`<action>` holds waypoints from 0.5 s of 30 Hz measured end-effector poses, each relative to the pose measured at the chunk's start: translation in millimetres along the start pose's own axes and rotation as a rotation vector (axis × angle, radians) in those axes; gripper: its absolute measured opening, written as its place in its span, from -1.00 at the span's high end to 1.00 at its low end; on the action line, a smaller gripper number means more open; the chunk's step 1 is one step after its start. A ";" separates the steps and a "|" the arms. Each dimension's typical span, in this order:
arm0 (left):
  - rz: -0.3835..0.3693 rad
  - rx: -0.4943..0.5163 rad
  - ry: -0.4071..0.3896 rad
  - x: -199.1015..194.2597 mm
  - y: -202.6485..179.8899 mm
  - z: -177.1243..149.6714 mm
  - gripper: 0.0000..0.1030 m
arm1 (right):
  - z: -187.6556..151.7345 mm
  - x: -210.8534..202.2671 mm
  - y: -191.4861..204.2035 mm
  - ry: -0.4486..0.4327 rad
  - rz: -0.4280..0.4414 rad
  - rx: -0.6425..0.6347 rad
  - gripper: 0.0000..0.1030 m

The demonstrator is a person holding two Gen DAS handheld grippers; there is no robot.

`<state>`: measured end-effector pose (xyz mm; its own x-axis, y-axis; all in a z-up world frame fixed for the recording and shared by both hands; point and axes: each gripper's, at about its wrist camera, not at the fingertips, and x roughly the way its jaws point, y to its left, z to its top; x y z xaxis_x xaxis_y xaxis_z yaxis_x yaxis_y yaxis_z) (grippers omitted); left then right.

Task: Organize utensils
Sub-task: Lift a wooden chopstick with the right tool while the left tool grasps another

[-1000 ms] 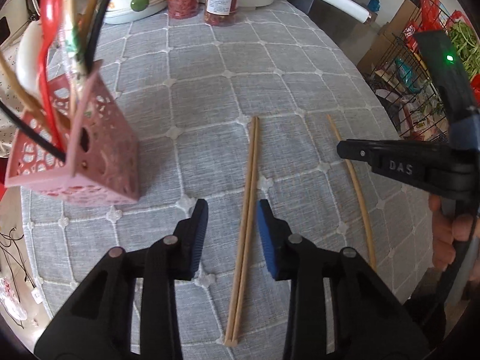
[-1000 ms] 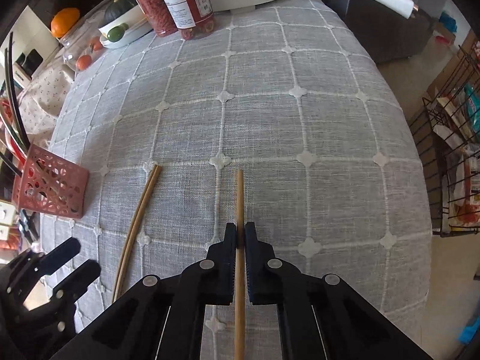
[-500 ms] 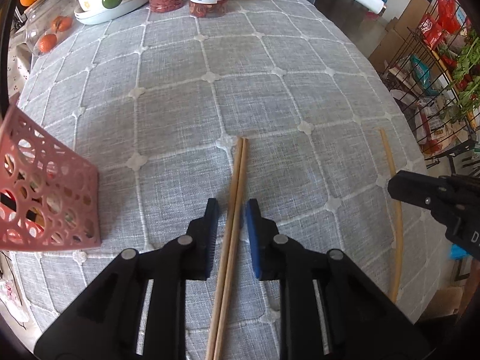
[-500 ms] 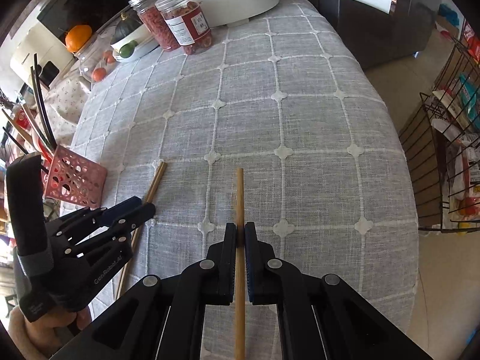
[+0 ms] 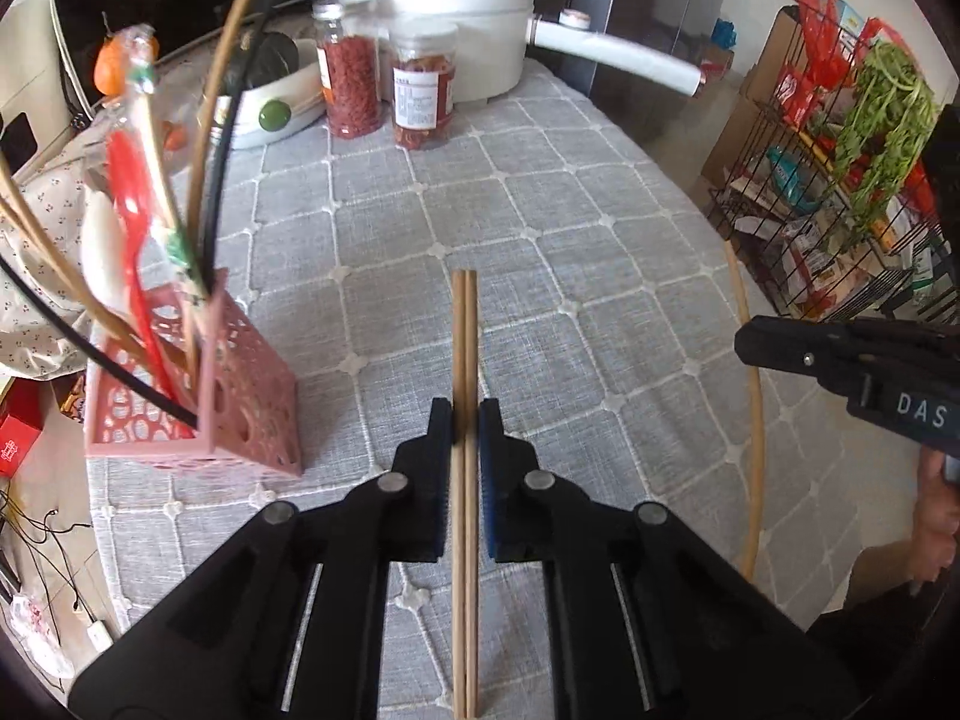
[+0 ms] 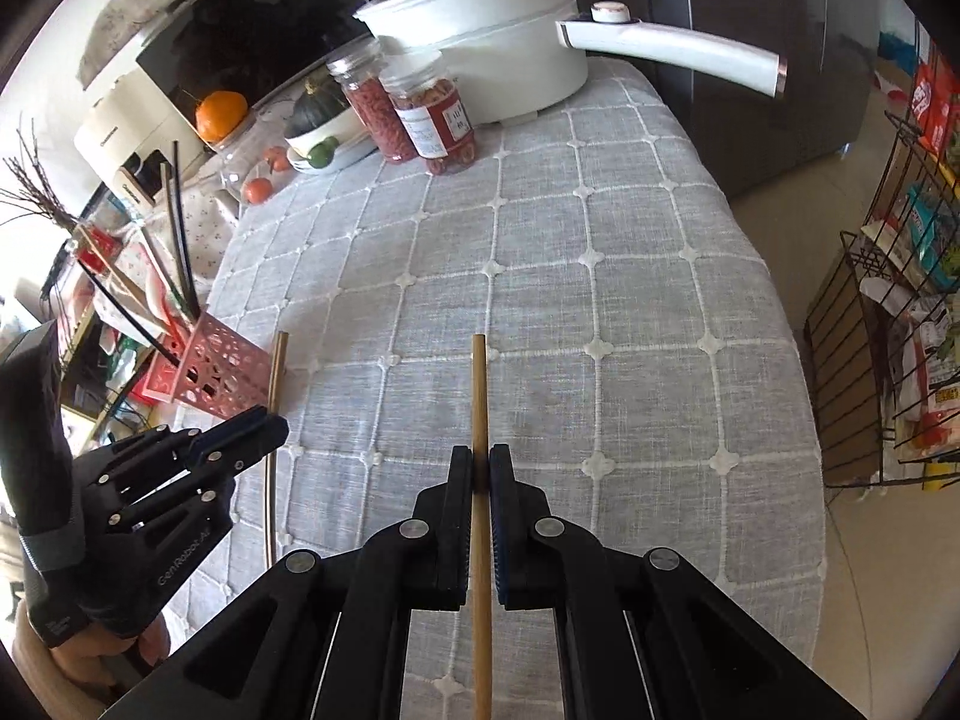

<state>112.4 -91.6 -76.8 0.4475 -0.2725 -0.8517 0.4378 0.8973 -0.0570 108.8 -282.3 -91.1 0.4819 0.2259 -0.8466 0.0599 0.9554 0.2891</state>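
Left gripper (image 5: 465,420) clamps a pair of chopsticks (image 5: 464,324), right gripper (image 6: 480,468) a single chopstick (image 6: 478,384); next, likely dropping both into the pink basket (image 5: 252,396)

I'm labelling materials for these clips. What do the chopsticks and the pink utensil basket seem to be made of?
Pair of chopsticks: likely bamboo or light wood, matte tan, no gloss.
Single chopstick: same tan matte look, darker in shade.
Pink utensil basket: probably moulded plastic, uniform colour with a punched round-hole lattice.

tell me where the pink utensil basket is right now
The pink utensil basket stands at the tablecloth's left edge in the left wrist view, left of the chopstick pair clamped in the left claw.
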 end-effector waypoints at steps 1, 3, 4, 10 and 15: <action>-0.001 0.002 -0.022 -8.8 5.0 0.2 0.81 | -1.0 -6.9 4.4 -0.021 0.004 -0.012 0.90; -0.005 0.002 -0.073 -31.5 12.3 -2.7 0.81 | -3.1 -21.9 13.2 -0.064 0.018 -0.033 0.90; -0.009 -0.001 -0.099 -41.7 16.1 -4.1 0.81 | -4.2 -29.3 17.2 -0.085 0.026 -0.041 0.90; 0.004 -0.025 -0.276 -100.7 41.2 -8.3 0.81 | -6.6 -66.6 40.3 -0.205 0.048 -0.086 0.90; 0.037 -0.115 -0.462 -145.8 70.0 -4.4 0.81 | -0.8 -95.0 61.4 -0.340 0.053 -0.120 0.90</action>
<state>74.4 12.5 41.1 0.7723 -0.3426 -0.5350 0.3380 0.9346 -0.1106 65.9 -245.0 6.7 0.7459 0.2185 -0.6291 -0.0658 0.9642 0.2569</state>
